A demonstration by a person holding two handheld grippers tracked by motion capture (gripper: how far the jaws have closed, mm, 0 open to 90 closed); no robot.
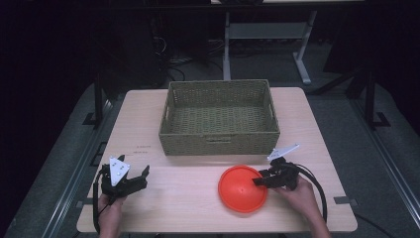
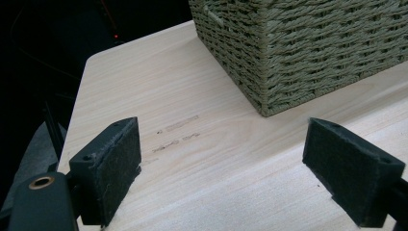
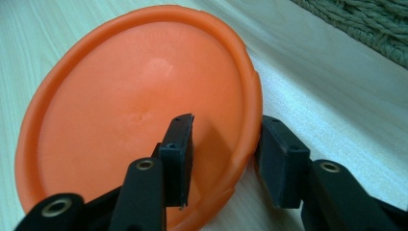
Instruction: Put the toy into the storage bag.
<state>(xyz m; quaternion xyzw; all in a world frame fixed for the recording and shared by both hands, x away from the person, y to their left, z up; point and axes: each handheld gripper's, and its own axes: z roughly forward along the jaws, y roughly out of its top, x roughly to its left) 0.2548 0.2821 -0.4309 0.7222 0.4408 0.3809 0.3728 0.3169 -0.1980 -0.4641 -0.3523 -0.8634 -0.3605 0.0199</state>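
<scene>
An orange plate (image 1: 242,188) lies on the wooden table (image 1: 183,198) at the front right. My right gripper (image 1: 258,179) reaches in from the right and straddles the plate's right rim. In the right gripper view one jaw hangs over the inside of the plate (image 3: 134,110) and the other stands just outside the rim, with a gap left between the inner pad and the rim, so the right gripper (image 3: 223,149) is open. My left gripper (image 1: 134,166) rests at the table's front left, open and empty. The left gripper view has its jaws spread wide over bare wood (image 2: 221,159).
A woven basket (image 1: 218,144) stands empty at the middle back of the table, its front wall just beyond the plate. Its corner (image 2: 308,48) lies ahead of the left gripper, and its edge (image 3: 365,24) is at the upper right of the right gripper view.
</scene>
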